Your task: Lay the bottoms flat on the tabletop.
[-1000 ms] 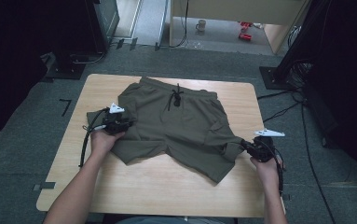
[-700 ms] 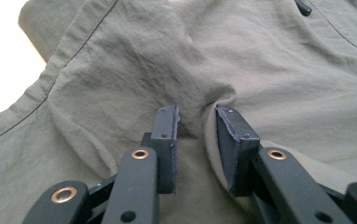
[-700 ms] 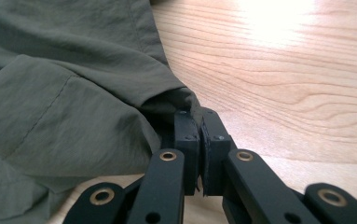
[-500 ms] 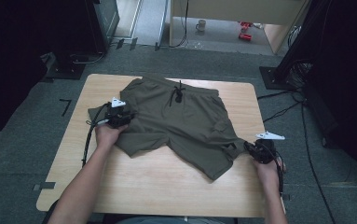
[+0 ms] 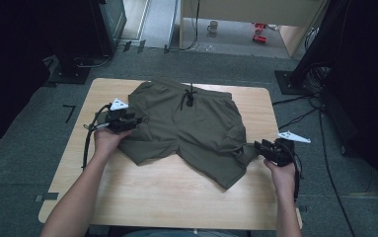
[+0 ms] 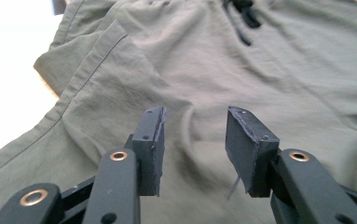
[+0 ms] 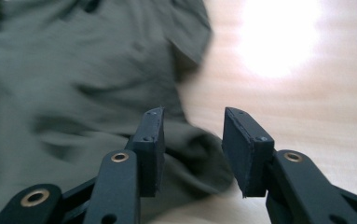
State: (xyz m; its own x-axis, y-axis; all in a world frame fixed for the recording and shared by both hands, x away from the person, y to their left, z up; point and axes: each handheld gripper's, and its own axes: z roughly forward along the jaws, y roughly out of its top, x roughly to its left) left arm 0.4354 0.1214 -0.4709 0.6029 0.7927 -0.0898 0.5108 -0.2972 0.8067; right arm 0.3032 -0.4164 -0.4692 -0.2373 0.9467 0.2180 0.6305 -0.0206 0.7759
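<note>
Olive-green shorts (image 5: 196,128) lie spread on the wooden table (image 5: 167,197), waistband and black drawstring (image 5: 189,96) at the far side. My left gripper (image 5: 136,121) hovers over the shorts' left side. In the left gripper view its jaws (image 6: 195,112) stand apart above the shorts (image 6: 283,70), having just been opening, with no fabric pinched between them. My right gripper (image 5: 258,147) is at the right leg's hem. Its jaws (image 7: 192,112) have also just been opening, and a rumpled edge of the shorts (image 7: 50,70) lies loose below the gap.
Bare wood (image 7: 306,116) lies right of the shorts and along the near table edge. Dark carpet surrounds the table. Cables (image 5: 300,116) trail on the floor at right, black stands (image 5: 73,74) sit at far left, and a desk with a mug (image 5: 212,25) is beyond.
Both grippers' jaws have opened and let go of the fabric. The left hand moved a little farther up the table, and the shorts' left side now lies bunched inward.
</note>
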